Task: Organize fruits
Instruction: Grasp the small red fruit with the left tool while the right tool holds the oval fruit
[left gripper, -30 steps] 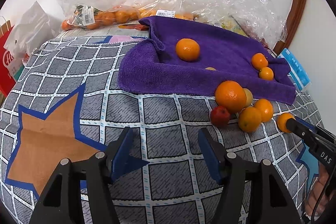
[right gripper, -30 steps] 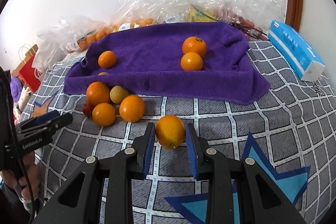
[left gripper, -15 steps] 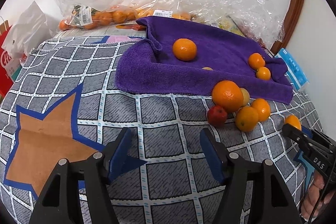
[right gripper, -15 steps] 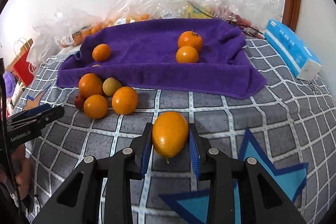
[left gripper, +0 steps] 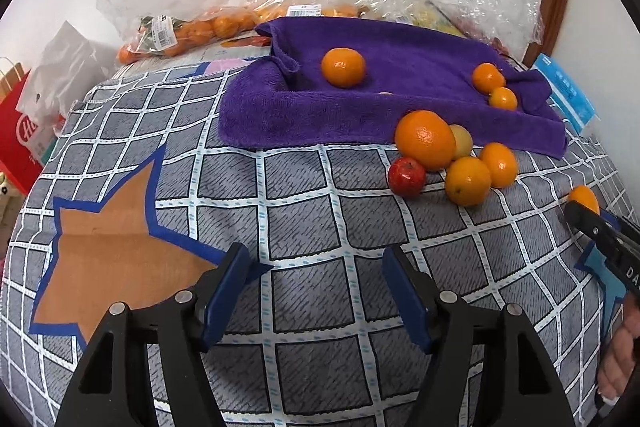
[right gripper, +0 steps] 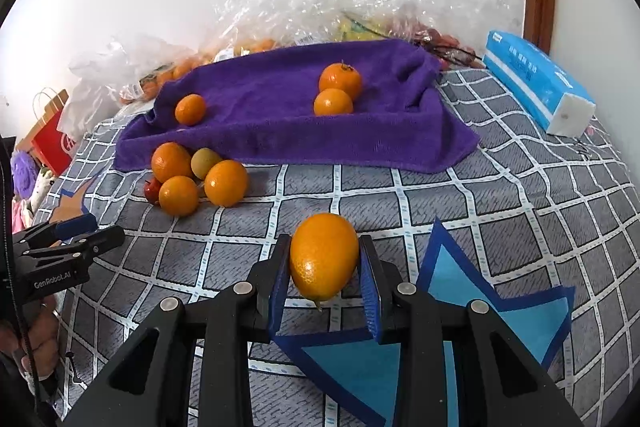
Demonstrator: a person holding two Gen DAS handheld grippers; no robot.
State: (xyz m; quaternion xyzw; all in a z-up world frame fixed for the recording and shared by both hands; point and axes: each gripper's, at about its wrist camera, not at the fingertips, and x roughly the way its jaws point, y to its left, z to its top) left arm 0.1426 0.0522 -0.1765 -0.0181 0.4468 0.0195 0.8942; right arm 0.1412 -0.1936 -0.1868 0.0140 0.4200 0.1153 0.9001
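Right wrist: right gripper clamps an orange fruit.

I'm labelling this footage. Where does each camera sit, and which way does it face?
Left wrist: on the left tool, facing the purple towel; its jaws closing, nothing between.
Right wrist: on the right tool, shut on an orange fruit, facing the towel.
Shared: towel, loose fruit pile, each other's tool.

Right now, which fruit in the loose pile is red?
The small apple at the pile's left edge, against the big orange; every other fruit there is orange or yellowish.
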